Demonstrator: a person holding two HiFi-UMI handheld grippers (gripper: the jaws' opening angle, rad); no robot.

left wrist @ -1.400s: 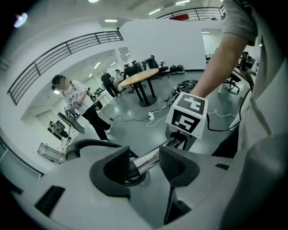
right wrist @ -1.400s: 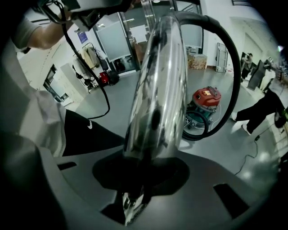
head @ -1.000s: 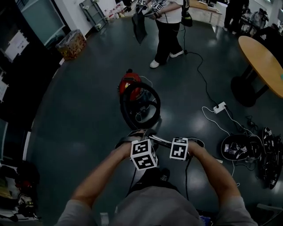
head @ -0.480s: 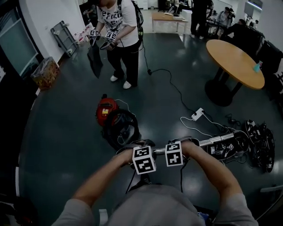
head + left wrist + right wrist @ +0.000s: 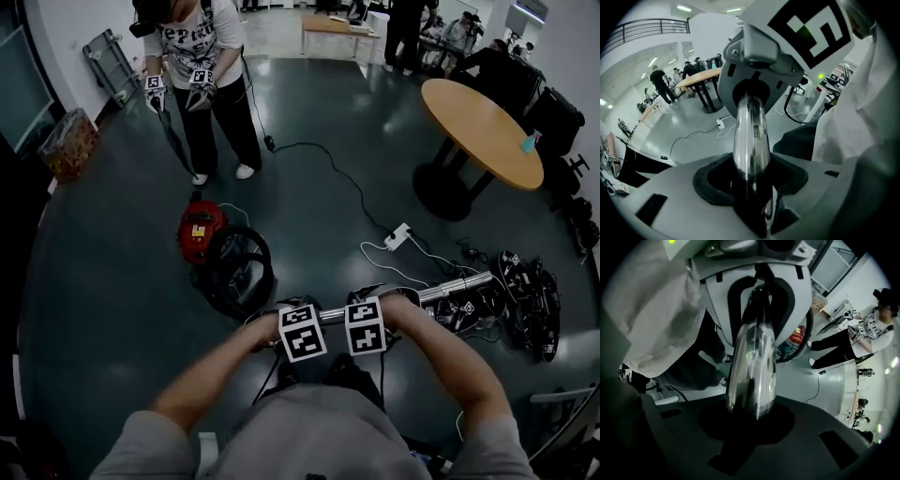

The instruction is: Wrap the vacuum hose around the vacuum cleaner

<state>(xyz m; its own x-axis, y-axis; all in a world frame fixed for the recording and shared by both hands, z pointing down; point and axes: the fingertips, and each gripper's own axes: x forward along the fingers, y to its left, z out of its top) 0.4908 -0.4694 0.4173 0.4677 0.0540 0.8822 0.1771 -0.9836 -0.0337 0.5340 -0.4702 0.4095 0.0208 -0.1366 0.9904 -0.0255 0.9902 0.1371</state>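
The hose (image 5: 234,274) is lying coiled on the floor against the red vacuum (image 5: 200,232), well ahead of both pairs of jaws and touching neither. A chrome tube (image 5: 457,289) is running level through the two grippers and sticking out past the right one. The left gripper (image 5: 298,317) is clamping this tube (image 5: 750,136), which is sitting in the notch between its jaws. The right gripper (image 5: 367,314) has just been closing its jaws, and they are pressing on the same tube (image 5: 752,366). The grippers are facing each other, close together along the tube. Beyond the vacuum another person (image 5: 202,66) is standing, holding two grippers. Far out past the right jaws a power strip (image 5: 398,234) is lying on the floor, with a round table (image 5: 478,131) standing beyond it
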